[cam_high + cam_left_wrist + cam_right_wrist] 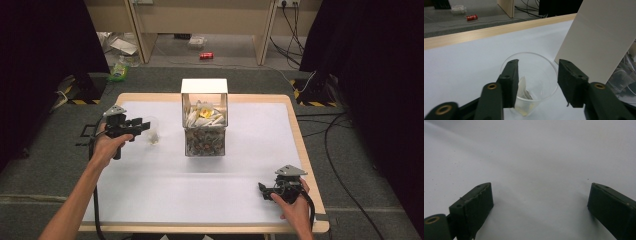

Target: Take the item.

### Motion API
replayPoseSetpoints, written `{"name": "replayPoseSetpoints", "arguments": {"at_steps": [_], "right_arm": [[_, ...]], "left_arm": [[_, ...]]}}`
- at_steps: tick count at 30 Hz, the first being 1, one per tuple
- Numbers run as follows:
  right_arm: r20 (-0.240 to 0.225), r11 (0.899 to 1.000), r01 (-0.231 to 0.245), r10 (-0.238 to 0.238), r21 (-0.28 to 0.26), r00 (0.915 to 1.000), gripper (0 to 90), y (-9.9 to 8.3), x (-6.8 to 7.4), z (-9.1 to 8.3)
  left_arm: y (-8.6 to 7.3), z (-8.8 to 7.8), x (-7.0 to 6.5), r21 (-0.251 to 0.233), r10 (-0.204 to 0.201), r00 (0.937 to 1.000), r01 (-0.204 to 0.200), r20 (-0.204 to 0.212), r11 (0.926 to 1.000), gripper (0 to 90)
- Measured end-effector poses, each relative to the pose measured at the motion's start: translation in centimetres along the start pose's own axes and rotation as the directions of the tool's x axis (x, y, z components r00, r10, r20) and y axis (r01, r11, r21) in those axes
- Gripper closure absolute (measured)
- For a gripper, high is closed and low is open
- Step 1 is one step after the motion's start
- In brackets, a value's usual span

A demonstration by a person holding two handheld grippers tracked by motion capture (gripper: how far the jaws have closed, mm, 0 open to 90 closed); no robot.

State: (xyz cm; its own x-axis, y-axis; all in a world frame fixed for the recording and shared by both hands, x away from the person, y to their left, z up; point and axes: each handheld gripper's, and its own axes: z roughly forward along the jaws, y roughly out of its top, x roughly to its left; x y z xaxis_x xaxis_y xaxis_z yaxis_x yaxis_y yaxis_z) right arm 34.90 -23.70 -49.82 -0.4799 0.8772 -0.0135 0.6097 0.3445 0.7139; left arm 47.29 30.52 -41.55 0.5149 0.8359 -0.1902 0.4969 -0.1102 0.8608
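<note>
- Two grippers in play. Left gripper sits mid-left of the high view, jaws partway apart w/ a clear plastic cup between them. In the left gripper view one jaw looks to reach inside the rim and the other stands outside it; can't tell if either presses the wall yet.
- Cup stands upright on the white table cover, just left of the clear box at frame centre. A tea-bag-like sachet lies in the cup's bottom.
- Right gripper rests lower right of the high view, jaws wide apart, nothing in them; its own view has bare white surface between the jaws.
- Risk 1: thin cup wall. Closing hard prob. buckles it, or the cup squirts out sideways.
- Risk 2: a pinch on one side of the rim is off-centre, so lifting could tilt the cup and dump the sachet.
- Risk 3: box's raised white lid is near, at right of the left gripper view. A swing that way could knock the lid or box.
- Risk 4: left gripper's cable trails along the table's lower left; could snag and jerk the hand mid-move.
</note>
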Motion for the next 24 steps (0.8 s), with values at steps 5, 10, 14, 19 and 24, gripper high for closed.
{"name": "replayPoseSetpoints", "arguments": {"at_steps": [5, 10, 14, 19, 24], "right_arm": [[0.0, 1.0, 0.0, 0.0, 0.001, 1.0, 6.9, 0.0, 0.0, 0.0], [-0.001, 1.0, 0.0, 0.0, 0.001, 1.0, 6.9, 0.0, 0.0, 0.0], [-0.001, 1.0, 0.0, 0.0, -0.002, 1.0, 6.9, 0.0, 0.0, 0.0], [0.0, 1.0, 0.0, 0.0, -0.002, 1.0, 6.9, 0.0, 0.0, 0.0], [0.0, 1.0, 0.002, -0.002, -0.002, 1.0, 6.9, 0.0, 0.0, 0.0]], "left_arm": [[0.0, -0.7, -0.2, 0.015, -0.001, 0.9999, 0.001, 0.011, 0.9999, 34.6], [-0.3, -1.3, -0.4, 0.027, -0.002, 1.0, 0.002, 0.004, 0.9996, 21.4], [-0.7, -1.7, -0.5, 0.031, -0.006, 1.0, 0.006, 0.0, 0.9995, 15.4], [-1.4, -2.2, -0.7, 0.029, -0.009, 1.0, 0.009, 0.001, 0.9995, 15.3], [-2.0, -2.7, -1.1, 0.023, -0.008, 1.0, 0.008, 0.004, 0.9997, 15.3]]}}
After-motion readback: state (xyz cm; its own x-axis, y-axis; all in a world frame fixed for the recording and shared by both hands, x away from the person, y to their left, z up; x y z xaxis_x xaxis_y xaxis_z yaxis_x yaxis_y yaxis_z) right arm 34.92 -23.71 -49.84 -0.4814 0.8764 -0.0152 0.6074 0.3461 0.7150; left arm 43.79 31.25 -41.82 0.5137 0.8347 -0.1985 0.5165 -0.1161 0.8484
